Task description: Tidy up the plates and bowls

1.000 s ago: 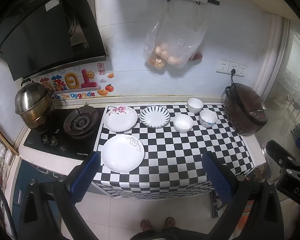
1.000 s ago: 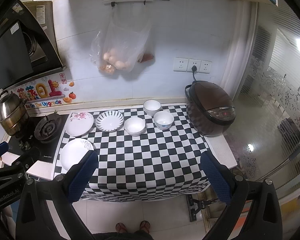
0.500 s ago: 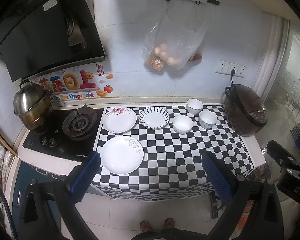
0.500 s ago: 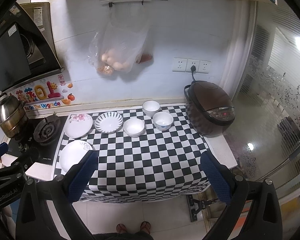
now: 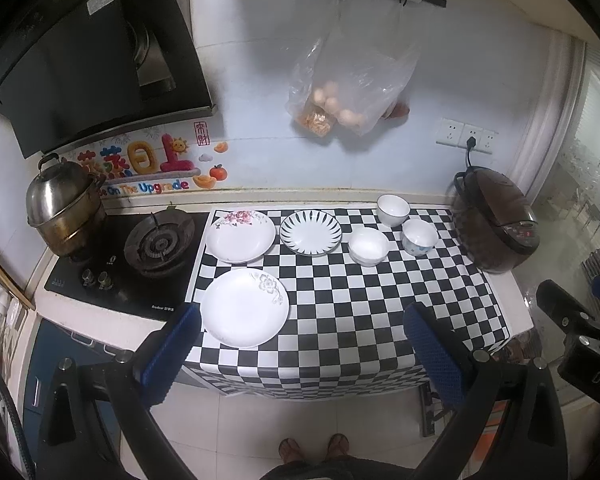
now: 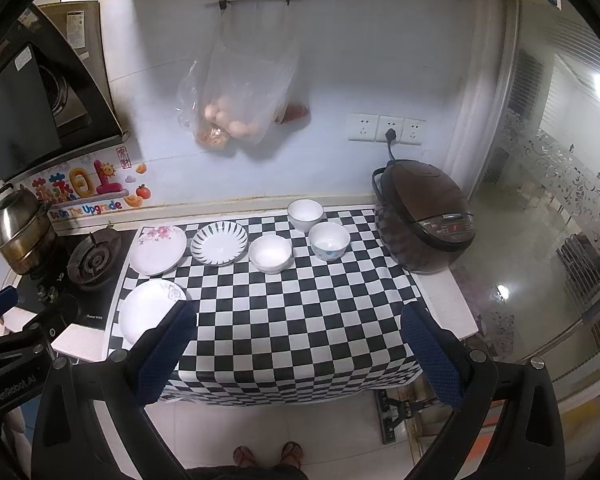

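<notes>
On the checkered counter (image 5: 340,312) lie three plates: a white one with a grey flower (image 5: 244,307) at the front left, a pink-flowered one (image 5: 240,235) behind it, and a blue-striped one (image 5: 311,233). Three white bowls (image 5: 369,246) (image 5: 393,210) (image 5: 419,237) stand to the right. The same plates (image 6: 152,310) (image 6: 158,249) (image 6: 219,243) and bowls (image 6: 271,254) (image 6: 305,214) (image 6: 329,241) show in the right wrist view. My left gripper (image 5: 300,344) and right gripper (image 6: 298,344) are open and empty, held high in front of the counter.
A brown rice cooker (image 5: 494,226) stands at the counter's right end. A gas hob (image 5: 158,242) and a steel pot (image 5: 62,210) are at the left under a range hood (image 5: 80,60). A plastic bag of eggs (image 5: 346,92) hangs on the wall.
Both views have shifted slightly; the counter sits a little lower and closer in the frames. Nothing on the counter has moved. Both grippers stay open.
</notes>
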The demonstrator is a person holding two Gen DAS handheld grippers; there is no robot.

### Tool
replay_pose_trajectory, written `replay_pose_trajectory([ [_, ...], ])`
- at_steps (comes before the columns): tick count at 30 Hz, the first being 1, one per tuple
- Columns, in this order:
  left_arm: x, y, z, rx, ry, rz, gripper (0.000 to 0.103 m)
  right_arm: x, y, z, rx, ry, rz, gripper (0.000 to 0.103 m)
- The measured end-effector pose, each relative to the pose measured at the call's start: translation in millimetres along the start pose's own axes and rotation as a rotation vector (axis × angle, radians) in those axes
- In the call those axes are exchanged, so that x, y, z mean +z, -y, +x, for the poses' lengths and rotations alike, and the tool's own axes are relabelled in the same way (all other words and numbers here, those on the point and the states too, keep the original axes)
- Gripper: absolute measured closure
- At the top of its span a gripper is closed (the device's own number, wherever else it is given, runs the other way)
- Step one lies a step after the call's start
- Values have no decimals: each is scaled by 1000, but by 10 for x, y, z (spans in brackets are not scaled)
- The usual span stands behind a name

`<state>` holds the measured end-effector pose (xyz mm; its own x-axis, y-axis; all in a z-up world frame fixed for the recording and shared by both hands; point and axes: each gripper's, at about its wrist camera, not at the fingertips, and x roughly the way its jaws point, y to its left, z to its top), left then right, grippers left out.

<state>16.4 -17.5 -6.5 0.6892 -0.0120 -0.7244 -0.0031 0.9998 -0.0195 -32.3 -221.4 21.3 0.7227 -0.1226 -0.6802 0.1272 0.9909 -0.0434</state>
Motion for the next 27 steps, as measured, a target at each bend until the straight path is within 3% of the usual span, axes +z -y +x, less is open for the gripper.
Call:
replay_pose_trajectory([
  [27, 75, -96, 15, 9, 7, 2, 0, 21, -117, 55, 11, 3, -3, 0],
])
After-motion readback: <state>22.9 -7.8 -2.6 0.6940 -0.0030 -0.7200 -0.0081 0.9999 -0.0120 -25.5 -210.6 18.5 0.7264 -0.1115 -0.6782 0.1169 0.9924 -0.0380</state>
